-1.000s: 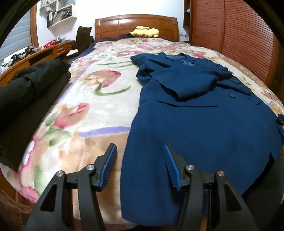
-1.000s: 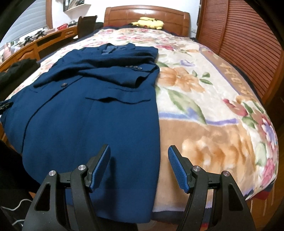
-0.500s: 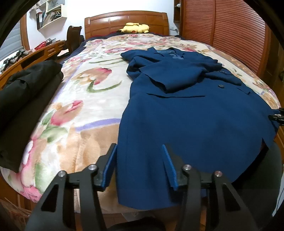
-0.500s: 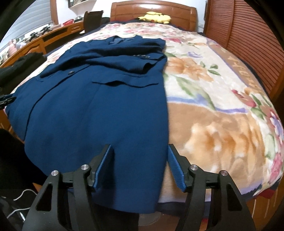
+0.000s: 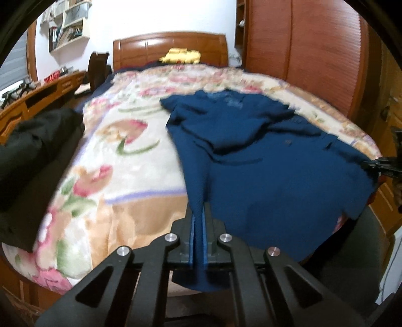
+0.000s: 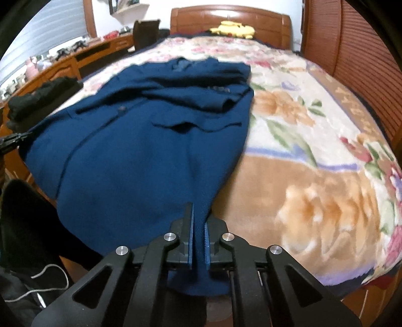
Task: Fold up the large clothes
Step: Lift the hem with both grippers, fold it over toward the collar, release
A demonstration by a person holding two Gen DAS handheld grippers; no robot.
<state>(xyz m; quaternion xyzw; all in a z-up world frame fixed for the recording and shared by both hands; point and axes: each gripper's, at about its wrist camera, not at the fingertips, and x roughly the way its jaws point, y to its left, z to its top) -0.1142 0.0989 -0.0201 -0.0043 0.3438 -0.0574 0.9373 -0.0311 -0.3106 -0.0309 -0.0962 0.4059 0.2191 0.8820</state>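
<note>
Both tongs are pinching the navy coat (image 5: 271,181): our left tongs (image 5: 198,213) and right tongs (image 6: 198,216) having just closed on its hem corners, over the floral bed (image 6: 314,176).

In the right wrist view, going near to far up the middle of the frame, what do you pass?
Right gripper, shut on the hem → navy coat, its sleeves folded across the chest → bare stretch of floral blanket → yellow plush toy → wooden headboard.
</note>
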